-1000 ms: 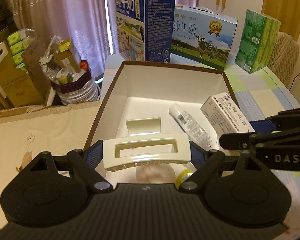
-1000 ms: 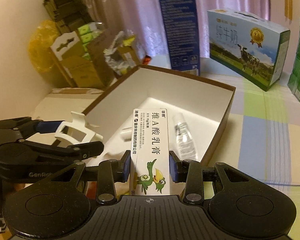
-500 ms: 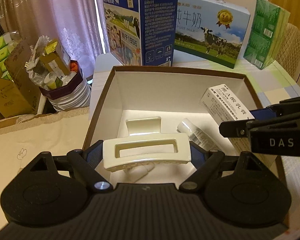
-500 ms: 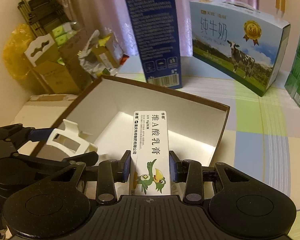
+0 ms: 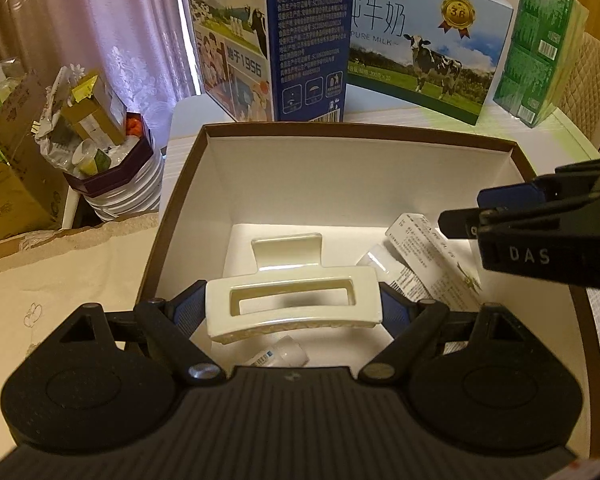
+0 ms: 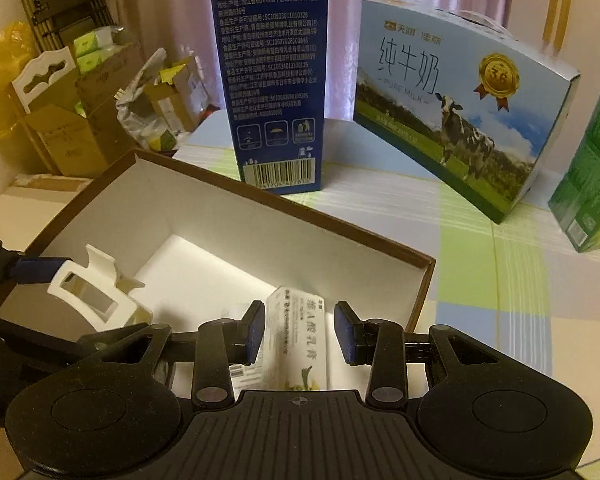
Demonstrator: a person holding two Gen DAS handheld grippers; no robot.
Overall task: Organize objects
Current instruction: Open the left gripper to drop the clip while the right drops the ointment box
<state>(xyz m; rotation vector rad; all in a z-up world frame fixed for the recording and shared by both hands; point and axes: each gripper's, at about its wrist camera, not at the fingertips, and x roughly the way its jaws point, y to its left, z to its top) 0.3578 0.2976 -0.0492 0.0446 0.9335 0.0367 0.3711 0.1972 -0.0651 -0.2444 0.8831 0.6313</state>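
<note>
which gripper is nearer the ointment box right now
Right. The right gripper hangs open just above the ointment box in the brown box; the left gripper, beside it, is shut on the hair clip.

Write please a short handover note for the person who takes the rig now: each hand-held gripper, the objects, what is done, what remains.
Left hand-held gripper: shut on the white hair claw, held above the brown box.
Right hand-held gripper: open, above the ointment carton.
Done: ointment carton lies in the box, beside a small clear bottle.
Left: lower the hair claw into the box and release.
</note>
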